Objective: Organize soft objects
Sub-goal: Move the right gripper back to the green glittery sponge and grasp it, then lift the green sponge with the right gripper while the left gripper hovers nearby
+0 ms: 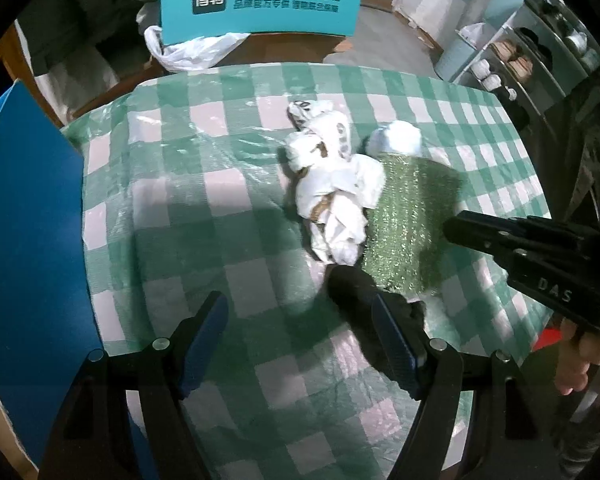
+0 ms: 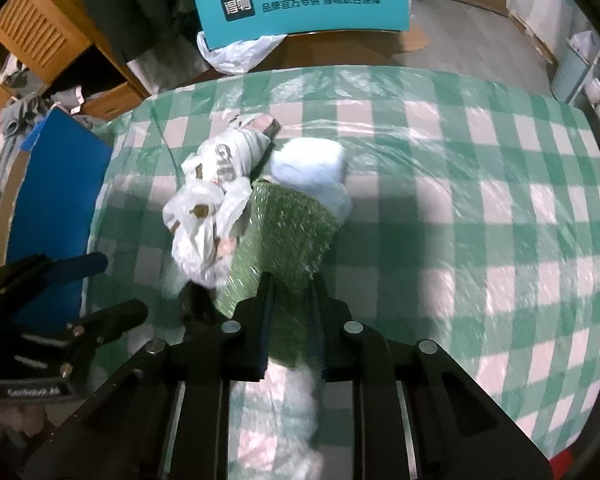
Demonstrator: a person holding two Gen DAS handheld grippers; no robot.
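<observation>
Several soft things lie bunched on the green-checked tablecloth [image 1: 204,208]: a crumpled white printed cloth [image 1: 332,188], a glittery green cloth [image 1: 408,216], a pale blue fluffy bundle [image 1: 398,138] and a black soft piece [image 1: 352,284]. My left gripper [image 1: 300,340] hangs open over the cloth, its right finger beside the black piece. My right gripper [image 2: 292,284] is shut on the near edge of the green cloth [image 2: 288,224]; it enters the left wrist view from the right [image 1: 452,228]. The white cloth [image 2: 208,208] and blue bundle [image 2: 312,164] lie beyond it.
A blue board [image 1: 28,220] stands along the table's left edge. Behind the table are a teal printed box [image 1: 260,0] and a white plastic bag [image 1: 196,52]. A shoe rack [image 1: 512,60] is at far right, wooden furniture [image 2: 40,36] at far left.
</observation>
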